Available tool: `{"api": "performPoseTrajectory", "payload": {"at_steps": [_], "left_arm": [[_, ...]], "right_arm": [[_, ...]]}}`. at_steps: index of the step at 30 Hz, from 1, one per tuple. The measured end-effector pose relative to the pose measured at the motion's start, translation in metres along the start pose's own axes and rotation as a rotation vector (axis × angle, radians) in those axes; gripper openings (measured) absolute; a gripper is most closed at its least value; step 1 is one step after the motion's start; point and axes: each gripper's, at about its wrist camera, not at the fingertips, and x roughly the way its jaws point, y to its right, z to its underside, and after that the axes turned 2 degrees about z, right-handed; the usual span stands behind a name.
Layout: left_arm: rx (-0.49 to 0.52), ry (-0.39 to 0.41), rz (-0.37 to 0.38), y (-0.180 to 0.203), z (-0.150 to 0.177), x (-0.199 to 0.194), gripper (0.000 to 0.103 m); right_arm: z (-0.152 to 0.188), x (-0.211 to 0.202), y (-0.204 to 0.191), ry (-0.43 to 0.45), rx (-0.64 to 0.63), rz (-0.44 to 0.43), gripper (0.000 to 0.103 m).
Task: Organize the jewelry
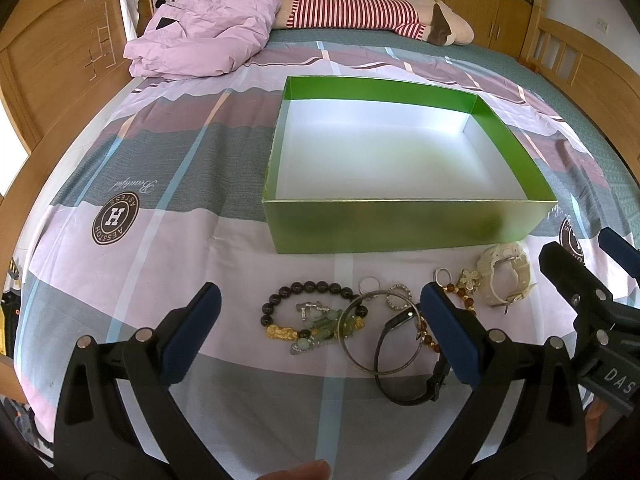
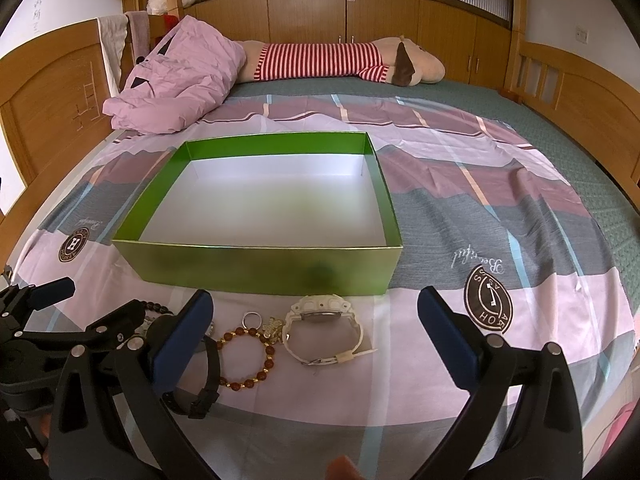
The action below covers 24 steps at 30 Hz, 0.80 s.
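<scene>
Jewelry laid out in a loose row on the bed sheet (image 1: 168, 264), just in front of the near wall of the green box (image 1: 408, 224).

Dark bead bracelet (image 1: 312, 289) at the left end, with gold charms and a pale green charm cluster (image 1: 320, 324) lying inside and over its loop. Thin metal bangle (image 1: 380, 332) next, overlapping a black band (image 1: 404, 376) that reaches nearest the cameras. Two small rings (image 1: 368, 283) behind the bangle, close to the box wall. Amber bead bracelet (image 2: 248, 356) with gold spacers beside these, a small silver ring (image 2: 251, 318) just behind it, touching or nearly so. Cream watch (image 2: 324, 330) at the right end, strap buckled in a loop, lying on its side just beside the amber beads.

Green box open, no lid, white interior, nothing visible inside. Sits flat on the sheet, beyond the jewelry.

Left claw (image 1: 320, 320) with fingers wide apart, holding nothing, low over the dark beads and bangle. Right claw (image 2: 316, 328) likewise spread wide, holding nothing, over the watch and amber beads. Each claw visible at the edge of the other's view, side by side.

Farther back: crumpled pink quilt (image 1: 200, 36) at the far left of the bed, striped plush toy (image 1: 360, 16) lying along the far edge. Wooden bed frame (image 2: 44, 92) and wooden cabinets (image 2: 320, 16) around the bed.
</scene>
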Motion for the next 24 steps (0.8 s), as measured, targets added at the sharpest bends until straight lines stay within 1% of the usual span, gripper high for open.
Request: {"api": "performPoseTrajectory", "payload": {"at_steps": [7, 24], "left_arm": [[0.0, -0.001, -0.001, 0.0003, 0.0003, 0.0, 0.101], [0.005, -0.007, -0.007, -0.0021, 0.004, 0.0032, 0.101]], "right_arm": [[-0.0006, 0.0002, 0.0021, -0.004, 0.002, -0.006, 0.102], [0.003, 0.001, -0.0026, 0.008, -0.025, 0.023, 0.102]]}}
